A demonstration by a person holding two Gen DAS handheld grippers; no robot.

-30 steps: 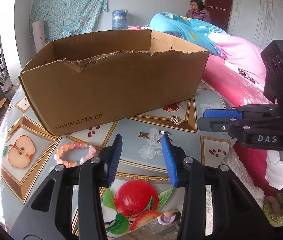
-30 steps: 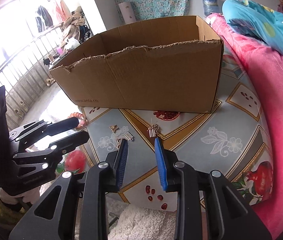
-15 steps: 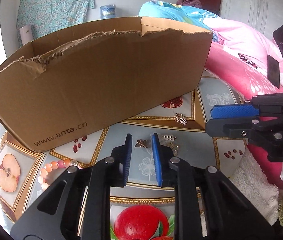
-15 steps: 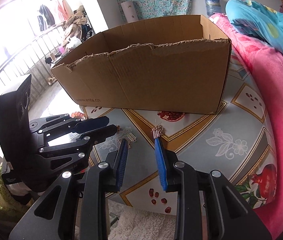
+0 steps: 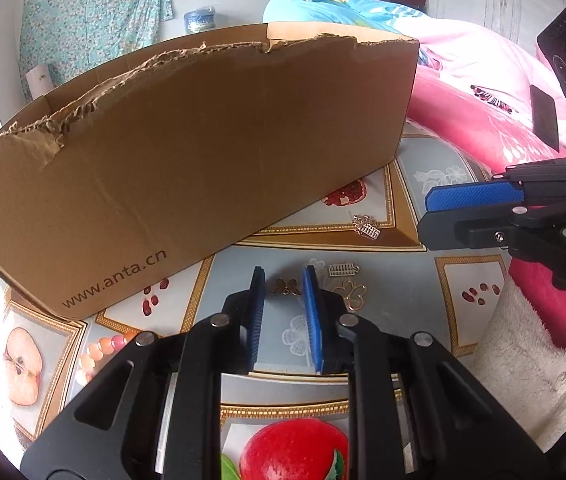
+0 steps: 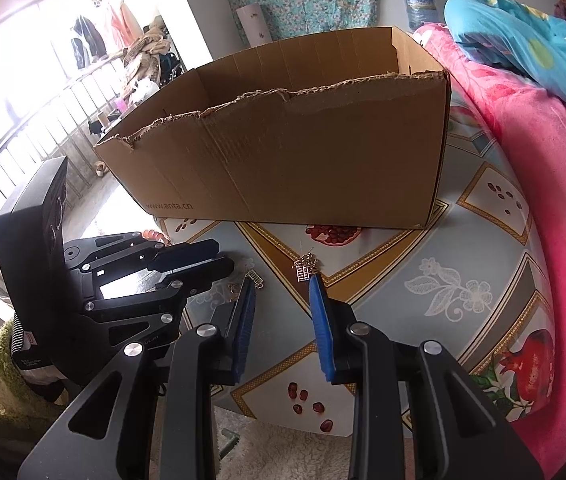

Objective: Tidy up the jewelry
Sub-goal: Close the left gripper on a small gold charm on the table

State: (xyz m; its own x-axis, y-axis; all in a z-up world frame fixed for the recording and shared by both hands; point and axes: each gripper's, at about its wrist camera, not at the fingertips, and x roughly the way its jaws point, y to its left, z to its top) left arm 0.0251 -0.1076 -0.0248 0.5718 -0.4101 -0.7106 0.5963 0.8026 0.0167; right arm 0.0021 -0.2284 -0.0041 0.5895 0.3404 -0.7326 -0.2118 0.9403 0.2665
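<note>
Small gold charms lie on the patterned tablecloth [image 5: 435, 332] in front of a cardboard box [image 5: 203, 152]. My left gripper [image 5: 283, 284] is low over the cloth, its jaws narrow. A butterfly charm [image 5: 285, 286] lies between its blue fingertips, with a sliver of gap on each side. An abacus charm [image 5: 343, 270] and a clover charm [image 5: 351, 297] sit just to its right, and another charm [image 5: 367, 226] lies nearer the box. My right gripper [image 6: 281, 288] hovers open and holds nothing. A charm [image 6: 305, 270] lies just past its right tip.
A pink bead bracelet [image 5: 99, 350] lies at the left, half hidden by my left gripper's arm. Pink bedding [image 6: 555, 200] borders the table on the right, and a fluffy white cloth [image 5: 523, 360] lies at its near edge. A person sits far behind the box.
My left gripper has moved forward and down to the charms, and its jaws have narrowed around the butterfly charm. The right gripper has stayed where it was.
</note>
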